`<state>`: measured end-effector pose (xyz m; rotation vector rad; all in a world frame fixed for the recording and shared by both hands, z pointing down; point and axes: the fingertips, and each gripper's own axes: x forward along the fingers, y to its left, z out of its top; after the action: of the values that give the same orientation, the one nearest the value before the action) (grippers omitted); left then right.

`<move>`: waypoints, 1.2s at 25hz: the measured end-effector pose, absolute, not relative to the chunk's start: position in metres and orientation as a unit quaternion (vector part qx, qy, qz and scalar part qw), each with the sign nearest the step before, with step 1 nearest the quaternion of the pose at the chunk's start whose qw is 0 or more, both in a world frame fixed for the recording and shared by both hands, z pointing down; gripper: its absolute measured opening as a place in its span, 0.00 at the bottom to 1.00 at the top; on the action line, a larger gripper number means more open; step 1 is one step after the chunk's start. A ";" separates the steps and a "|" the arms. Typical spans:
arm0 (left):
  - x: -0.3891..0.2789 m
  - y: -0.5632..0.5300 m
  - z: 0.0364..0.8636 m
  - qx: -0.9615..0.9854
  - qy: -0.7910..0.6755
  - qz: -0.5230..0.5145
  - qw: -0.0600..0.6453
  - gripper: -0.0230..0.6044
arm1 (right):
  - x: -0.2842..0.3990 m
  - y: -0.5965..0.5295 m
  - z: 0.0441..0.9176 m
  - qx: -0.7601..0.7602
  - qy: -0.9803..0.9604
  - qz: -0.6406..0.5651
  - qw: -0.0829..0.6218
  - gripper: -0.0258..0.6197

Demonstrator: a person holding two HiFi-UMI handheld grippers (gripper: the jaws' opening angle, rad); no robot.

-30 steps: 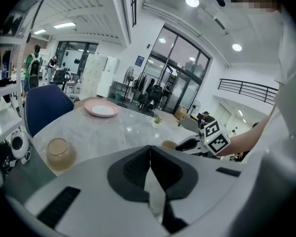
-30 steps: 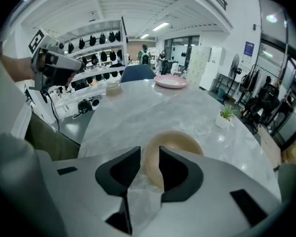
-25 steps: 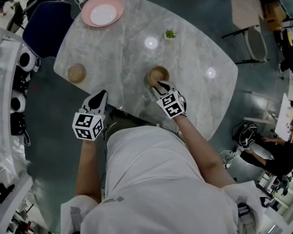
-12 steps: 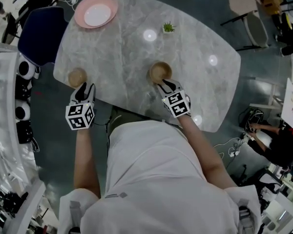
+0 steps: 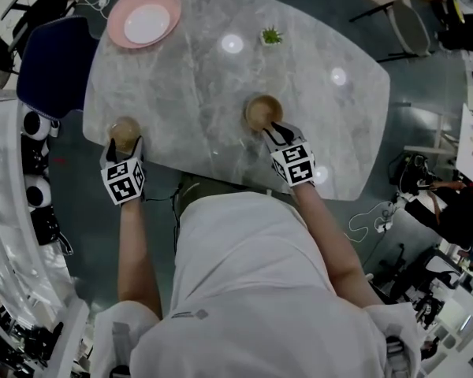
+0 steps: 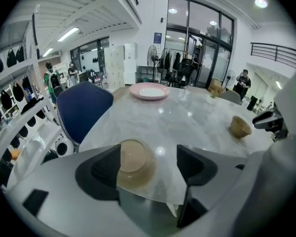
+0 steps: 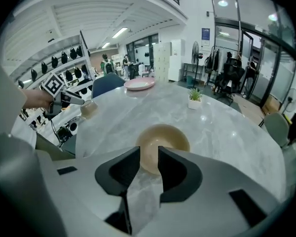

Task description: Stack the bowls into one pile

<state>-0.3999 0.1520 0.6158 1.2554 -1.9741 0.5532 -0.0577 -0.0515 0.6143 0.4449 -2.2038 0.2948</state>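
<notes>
Standing wide apart, having just been opening, the jaws of the left claw [image 6: 149, 158] hold nothing. The left bowl [image 6: 134, 162] sits upright on the worktop [image 5: 197, 77] in the gap, close against the left-hand jaw and clear of the other, so no pad is seen to press on it. This bowl lies directly ahead of and below its claw, by the worktop's left edge. The right claw [image 7: 148, 164] shows only a narrow slot between its jaws. The near wall of the right bowl [image 7: 164, 143] fills that slot just beyond the tips, but no grip on the rim can be confirmed, so this claw is judged unclosed and empty. Each claw is thus at its own bowl, and the two bowls stand well apart on a line running across the person's front. From the left claw, the right bowl lies off to the right and somewhat farther in. Both bowls are round, so there is no long axis to align with. Judgement: the pile calls for one bowl to be lifted and carried sideways over the bare stretch between them. The plate [image 5: 142, 24] and plant [image 5: 272, 35] stand at the far side, off that line.
</notes>
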 end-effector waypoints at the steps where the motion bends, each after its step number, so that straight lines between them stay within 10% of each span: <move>1: -0.405 0.154 0.620 0.483 -0.766 0.224 0.361 0.59 | -0.058 -0.052 0.614 0.182 -0.879 0.120 0.423 0.22; 30: -0.434 0.149 0.668 0.497 -0.736 0.236 0.396 0.66 | -0.055 -0.042 0.614 0.219 -0.865 0.132 0.431 0.22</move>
<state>-0.4344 0.1489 0.6675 1.2591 -1.8647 0.5976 -0.0551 -0.0424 0.6143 0.5459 -2.1574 0.3286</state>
